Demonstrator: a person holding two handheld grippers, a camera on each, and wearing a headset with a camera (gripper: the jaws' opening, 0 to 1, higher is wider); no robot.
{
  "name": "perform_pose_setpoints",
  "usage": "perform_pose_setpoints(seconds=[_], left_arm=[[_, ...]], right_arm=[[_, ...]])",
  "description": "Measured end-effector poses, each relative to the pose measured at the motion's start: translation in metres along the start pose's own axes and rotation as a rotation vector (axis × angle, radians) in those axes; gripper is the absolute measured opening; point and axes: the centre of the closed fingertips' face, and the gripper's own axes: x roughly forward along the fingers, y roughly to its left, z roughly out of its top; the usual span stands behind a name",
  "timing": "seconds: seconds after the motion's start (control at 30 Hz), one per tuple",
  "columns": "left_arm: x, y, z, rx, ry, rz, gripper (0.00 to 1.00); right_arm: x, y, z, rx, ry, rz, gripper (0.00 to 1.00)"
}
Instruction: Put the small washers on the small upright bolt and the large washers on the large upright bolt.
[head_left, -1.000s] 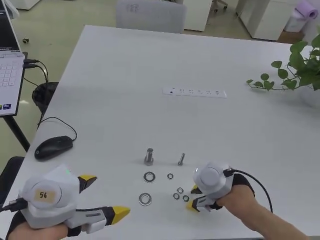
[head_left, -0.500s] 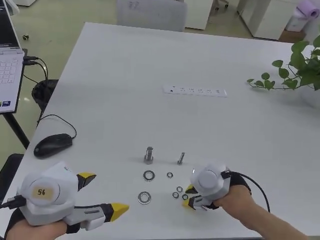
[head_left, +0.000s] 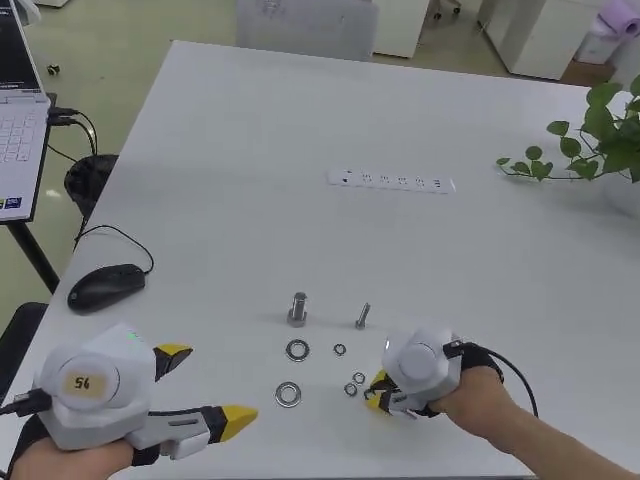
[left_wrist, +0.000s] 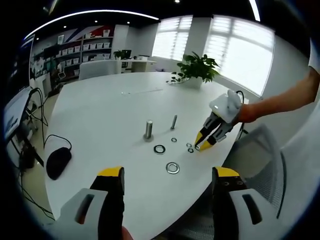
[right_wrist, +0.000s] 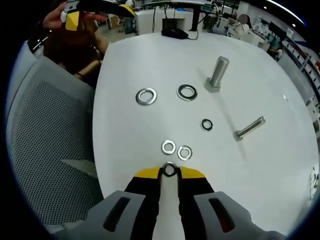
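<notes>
Close to the big bolt (head_left: 298, 311), on the side nearer the person, the right gripper (right_wrist: 169, 173) pinches one small washer (right_wrist: 165, 168) in its yellow tips. Other small washers (right_wrist: 163, 147) and two big washers (right_wrist: 139, 96) lie by the big bolt too. Left of the big bolt, the left gripper (left_wrist: 165, 180) hangs with its jaws spread wide apart.

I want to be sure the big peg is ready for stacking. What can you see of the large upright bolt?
The large bolt is bare, silvery metal. It stands upright on the white table, on a wider base that looks like its head, with the shank pointing up. No washer sits on it yet. The small bolt stands apart from it to one side. The nearer large washer lies flat just in front of it, not touching. Only the table touches the bolt.
</notes>
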Motion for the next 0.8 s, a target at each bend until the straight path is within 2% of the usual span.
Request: perform_pose_setpoints(seconds=[0.17, 0.43, 0.6, 0.8], left_arm=[[0.0, 0.0, 0.002, -0.001, -0.004, 0.001, 0.71], [0.002, 0.001, 0.002, 0.001, -0.002, -0.003, 0.71], [0.003, 0.001, 0.005, 0.003, -0.005, -0.004, 0.71], [0.003, 0.002, 0.004, -0.002, -0.004, -0.002, 0.71]], right_arm=[[-0.001, -0.002, 0.0, 0.069, -0.026, -0.018, 0.13], [-0.003, -0.001, 0.001, 0.1, -0.046, -0.042, 0.13], [-0.01, -0.01, 0.006, 0.132, -0.067, -0.059, 0.13], [-0.021, -0.026, 0.015, 0.149, -0.092, -0.09, 0.13]])
